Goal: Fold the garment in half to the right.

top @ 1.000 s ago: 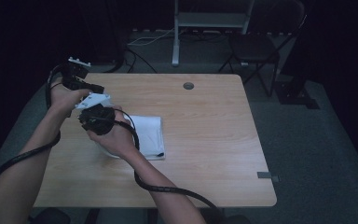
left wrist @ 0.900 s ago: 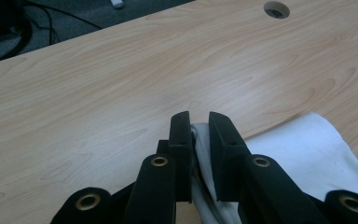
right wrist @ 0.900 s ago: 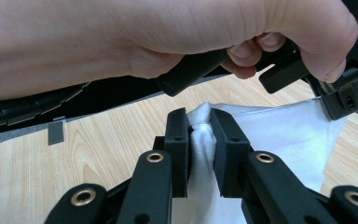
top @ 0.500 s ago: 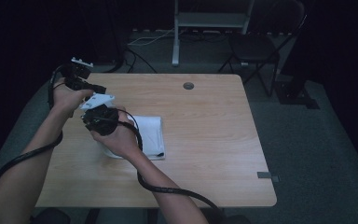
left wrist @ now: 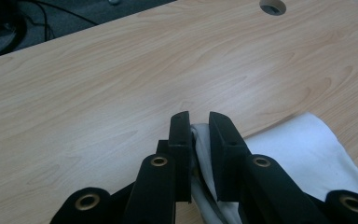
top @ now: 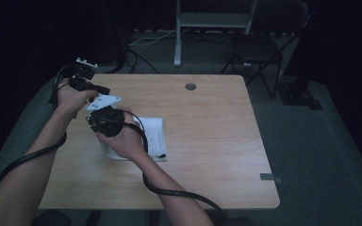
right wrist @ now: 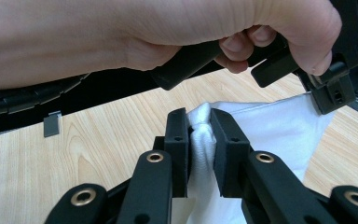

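White woven cloth, a folded rectangular towel (top: 153,136), lying on the pale wood-grain tabletop (top: 207,155) toward its left half, well short of the round cable hole (top: 190,86) at the far edge. Pinched at two spots: the left gripper (left wrist: 199,122) clamped on a thin fold of that cloth, its black jaws nearly together with only fabric between them; the right gripper (right wrist: 200,120) likewise closed on a thicker bunched edge, seen swelling between its jaws. From the high view, left gripper (top: 104,89) held higher and farther from the person than the right gripper (top: 104,109), both at the towel's left end, so the rest of the cloth trails away to the right of them along its long axis toward the table's middle. Any coming pull or spread probably turns on that: both grips sit close together at one end (the right hand (top: 125,139) the nearer to the bulk of the towel), leaving the far end free. Hard to judge: whether the two grips hold the same corner or neighbouring ones, since the right hand covers the towel's left portion from above and the room is dim
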